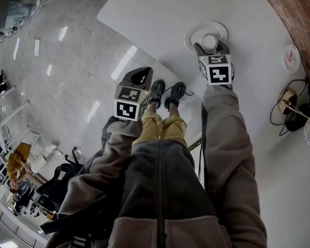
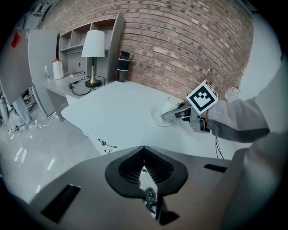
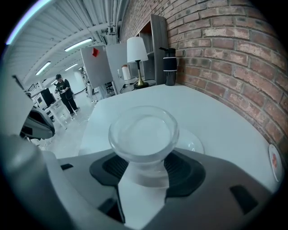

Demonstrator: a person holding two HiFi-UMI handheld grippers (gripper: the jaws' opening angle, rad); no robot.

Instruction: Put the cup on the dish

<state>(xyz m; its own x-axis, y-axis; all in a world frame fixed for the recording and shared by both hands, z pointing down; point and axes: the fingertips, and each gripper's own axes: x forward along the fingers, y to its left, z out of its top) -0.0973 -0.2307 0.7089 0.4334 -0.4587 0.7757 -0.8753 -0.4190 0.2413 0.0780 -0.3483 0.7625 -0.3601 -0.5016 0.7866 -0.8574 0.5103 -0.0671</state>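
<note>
Cup [image 3: 143,132], clear glass, stands upright, clamped at its base by the right tongs [image 3: 146,170]. The dish [image 3: 191,143] lies just beneath and beyond it on the white counter [image 3: 216,112]; whether they touch is unclear. This looks like the placing step: lower gently, then release. The left tongs [image 2: 144,167] are closed, empty, off the counter.

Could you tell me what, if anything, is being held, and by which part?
The right hand-held gripper grips the clear cup by its lower body; the left hand-held gripper holds nothing.
</note>
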